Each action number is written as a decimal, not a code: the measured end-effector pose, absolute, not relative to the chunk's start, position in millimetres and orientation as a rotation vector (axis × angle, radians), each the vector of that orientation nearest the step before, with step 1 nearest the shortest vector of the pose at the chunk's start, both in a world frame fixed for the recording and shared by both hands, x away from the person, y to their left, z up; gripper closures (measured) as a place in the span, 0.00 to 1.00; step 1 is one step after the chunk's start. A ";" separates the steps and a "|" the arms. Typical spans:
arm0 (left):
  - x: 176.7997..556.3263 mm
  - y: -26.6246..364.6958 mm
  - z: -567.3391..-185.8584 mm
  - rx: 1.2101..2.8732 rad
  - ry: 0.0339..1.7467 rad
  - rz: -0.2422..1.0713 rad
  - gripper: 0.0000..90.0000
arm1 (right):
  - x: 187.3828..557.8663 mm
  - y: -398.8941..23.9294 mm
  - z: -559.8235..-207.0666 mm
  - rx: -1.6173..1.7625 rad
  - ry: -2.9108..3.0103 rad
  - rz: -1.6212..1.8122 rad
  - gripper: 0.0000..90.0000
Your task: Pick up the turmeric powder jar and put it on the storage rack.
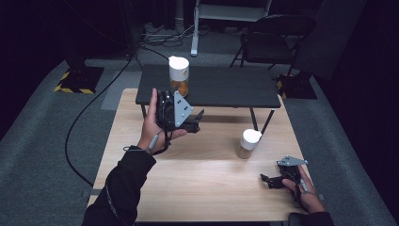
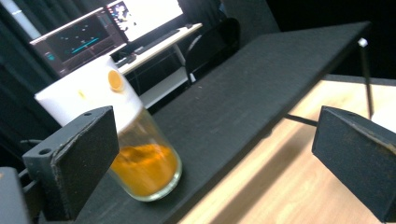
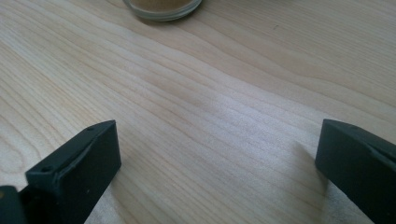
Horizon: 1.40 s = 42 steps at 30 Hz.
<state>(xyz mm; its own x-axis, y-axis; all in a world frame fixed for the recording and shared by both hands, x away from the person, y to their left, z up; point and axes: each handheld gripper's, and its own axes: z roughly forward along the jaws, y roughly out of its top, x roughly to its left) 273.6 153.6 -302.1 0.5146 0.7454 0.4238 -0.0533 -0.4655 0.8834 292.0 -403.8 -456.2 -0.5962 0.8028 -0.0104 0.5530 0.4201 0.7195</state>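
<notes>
My left tongs (image 1: 197, 117) hang raised over the light wooden surface (image 1: 197, 174), jaws spread wide with nothing between them, aimed towards the clear glass jar with a white lid and orange powder (image 1: 179, 75). That jar stands upright at about 12 o'clock from the tongs, on the black raised shelf (image 1: 226, 87) near its front edge.

In the left gripper view the jar (image 2: 140, 163) sits just beyond the left jaw, not touched. I judge it rigid, smooth and rather slippery, and breakable if knocked off the shelf; with powder filling only the lower part, it should be light to moderate in weight, with the mass low. I would close on the bare glass wall just below the lid, where the sides run straight, squeezing gently. The white lid (image 2: 88, 95) carries a small orange round mark; I cannot tell how firmly it sits, so I would not lift by it.

My right tongs (image 1: 269, 180) rest low at about 4 o'clock on the surface, jaws wide apart and empty. A second, smaller glass jar with a white lid and pale tan powder (image 1: 248, 143) stands near them at about 11 o'clock; its base (image 3: 161, 8) shows in the right gripper view.
</notes>
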 end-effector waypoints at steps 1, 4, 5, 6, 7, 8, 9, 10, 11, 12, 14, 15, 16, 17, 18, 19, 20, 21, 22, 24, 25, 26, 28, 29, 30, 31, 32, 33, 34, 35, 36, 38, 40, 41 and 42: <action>272.0 153.8 -303.4 1.820 0.574 1.062 0.01 | 292.0 -403.8 -456.2 1.163 2.326 0.981 0.00; 264.8 152.8 -311.4 1.839 0.558 1.063 0.01 | 292.0 -403.8 -456.2 1.163 2.326 0.981 0.00; 263.3 152.7 -314.1 1.844 0.555 1.057 0.01 | 292.0 -403.8 -456.2 1.164 2.326 0.981 0.00; 260.7 151.3 -318.5 1.866 0.548 1.062 0.01 | 292.0 -403.8 -456.2 1.163 2.326 0.981 0.00; 260.7 151.3 -318.5 1.866 0.548 1.062 0.01 | 292.0 -403.8 -456.2 1.163 2.326 0.981 0.00; 259.2 150.5 -321.5 1.873 0.550 1.066 0.01 | 291.9 -403.7 -456.2 1.164 2.326 0.980 0.00; 258.5 150.3 -323.3 1.876 0.555 1.060 0.01 | 291.8 -403.7 -456.2 1.164 2.326 0.980 0.00; 257.9 150.4 -326.5 1.884 0.559 1.050 0.01 | 291.8 -403.7 -456.2 1.165 2.325 0.981 0.00; 257.0 149.7 -329.3 1.890 0.564 1.050 0.01 | 291.9 -403.7 -456.2 1.164 2.326 0.981 0.00; 255.7 148.1 -332.9 1.899 0.564 1.056 0.01 | 291.9 -403.7 -456.2 1.164 2.326 0.981 0.00; 255.0 146.9 -336.5 1.915 0.563 1.058 0.01 | 291.8 -403.7 -456.2 1.164 2.326 0.981 0.00; 254.5 146.5 -338.4 1.920 0.567 1.056 0.01 | 291.9 -403.7 -456.2 1.164 2.326 0.981 0.00; 254.1 146.9 -341.1 1.916 0.573 1.046 0.01 | 291.9 -403.7 -456.2 1.164 2.326 0.981 0.00; 253.9 147.6 -343.2 1.917 0.576 1.033 0.01 | 291.9 -403.7 -456.2 1.164 2.326 0.981 0.00; 252.8 147.2 -346.0 1.922 0.576 1.034 0.01 | 291.8 -403.7 -456.2 1.164 2.326 0.981 0.00; 251.9 146.8 -348.9 1.929 0.576 1.034 0.01 | 291.8 -403.7 -456.2 1.164 2.326 0.981 0.00; 251.4 146.7 -350.7 1.939 0.575 1.032 0.01 | 291.8 -403.7 -456.2 1.164 2.326 0.981 0.00; 250.5 146.7 -354.8 1.947 0.578 1.027 0.01 | 291.9 -403.7 -456.2 1.164 2.326 0.981 0.00; 250.5 147.0 -357.5 1.957 0.583 1.018 0.01 | 291.9 -403.7 -456.2 1.164 2.326 0.981 0.00; 249.7 146.0 -363.1 1.972 0.591 1.019 0.01 | 291.9 -403.7 -456.2 1.164 2.326 0.981 0.00; 249.4 145.9 -365.9 1.980 0.596 1.016 0.01 | 291.9 -403.7 -456.2 1.164 2.326 0.981 0.00; 249.3 146.1 -368.2 1.985 0.599 1.011 0.01 | 291.8 -403.7 -456.2 1.164 2.325 0.981 0.00; 249.5 146.3 -373.2 2.003 0.609 1.000 0.01 | 291.8 -403.7 -456.2 1.164 2.325 0.981 0.00; 248.9 146.3 -376.2 2.009 0.618 0.999 0.01 | 291.9 -403.7 -456.2 1.164 2.326 0.981 0.00; 249.2 148.4 -381.4 2.022 0.634 0.977 0.01 | 291.8 -403.7 -456.2 1.164 2.325 0.981 0.00; 249.2 148.4 -381.4 2.022 0.634 0.977 0.01 | 291.8 -403.7 -456.2 1.164 2.325 0.981 0.00; 249.1 149.0 -384.2 2.030 0.642 0.971 0.01 | 291.8 -403.7 -456.2 1.164 2.325 0.981 0.00; 248.8 149.6 -386.9 2.042 0.647 0.967 0.01 | 291.8 -403.7 -456.2 1.164 2.326 0.980 0.00; 248.3 150.2 -389.9 2.049 0.653 0.963 0.01 | 291.8 -403.7 -456.2 1.164 2.326 0.981 0.00; 248.0 150.9 -392.2 2.058 0.661 0.954 0.01 | 291.8 -403.7 -456.2 1.164 2.326 0.981 0.00; 247.5 151.8 -395.2 2.061 0.670 0.949 0.01 | 291.8 -403.7 -456.2 1.164 2.325 0.981 0.00; 246.9 152.8 -399.9 2.069 0.694 0.936 0.01 | 291.8 -403.7 -456.2 1.164 2.325 0.981 0.00; 246.6 153.7 -404.3 2.078 0.716 0.921 0.01 | 291.8 -403.7 -456.2 1.164 2.325 0.980 0.00; 245.6 154.1 -409.2 2.095 0.723 0.920 0.01 | 291.8 -403.7 -456.2 1.164 2.326 0.981 0.00; 245.2 154.7 -411.5 2.103 0.727 0.919 0.01 | 291.8 -403.7 -456.2 1.164 2.325 0.981 0.00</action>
